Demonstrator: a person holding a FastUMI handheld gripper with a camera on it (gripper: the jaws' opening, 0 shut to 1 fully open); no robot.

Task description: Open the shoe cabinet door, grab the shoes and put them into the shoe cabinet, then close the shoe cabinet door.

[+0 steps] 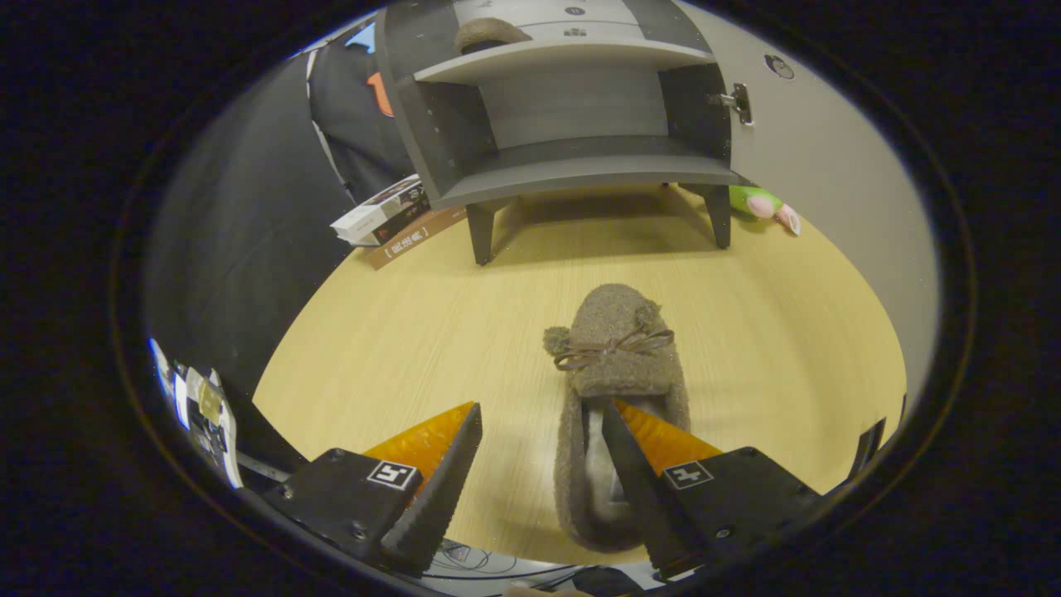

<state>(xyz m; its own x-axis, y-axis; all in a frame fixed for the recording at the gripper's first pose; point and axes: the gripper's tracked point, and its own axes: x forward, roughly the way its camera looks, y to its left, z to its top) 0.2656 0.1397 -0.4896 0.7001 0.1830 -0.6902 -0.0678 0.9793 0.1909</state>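
A brown fuzzy slipper [615,332] with a bow lies on the wooden table, toe toward the shoe cabinet [572,166]. My gripper [542,408] is open over its heel end: one finger reaches into the slipper's opening, the other stands outside its left wall, so that wall lies between them. The cabinet stands beyond the slipper on short legs, its door [829,166] swung open to the right, showing grey shelves. A second brown slipper [489,33] rests on the upper shelf. The lower shelf is bare.
A stack of books [390,217] lies left of the cabinet's front leg. A green and pink toy [767,205] sits behind the cabinet's right leg, near the open door. Bare wooden table [398,348] surrounds the slipper.
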